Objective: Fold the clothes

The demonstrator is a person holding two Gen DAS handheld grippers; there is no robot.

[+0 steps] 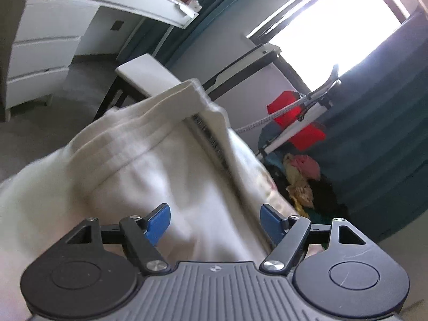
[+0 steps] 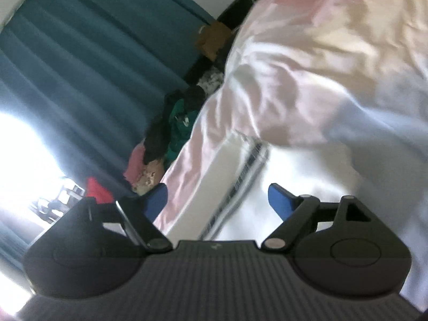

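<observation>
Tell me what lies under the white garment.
Under the white garment a pale pink bed cover shows past its edges. Whatever sits directly beneath the garment's middle is covered and cannot be seen.

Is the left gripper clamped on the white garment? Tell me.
No: the left gripper is open, its blue pads apart above the white garment.

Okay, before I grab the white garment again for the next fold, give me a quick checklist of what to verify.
1. Left gripper jaws open and empty: ok.
2. Right gripper jaws open and empty: ok.
3. White garment lies ahead of both grippers: ok.
4. Striped edge visible as a fold guide: ok.
5. Garment lying flat, free of wrinkles: not ok, it is rumpled.
6. Fold lined up evenly: cannot tell, pictures are blurred.
</observation>
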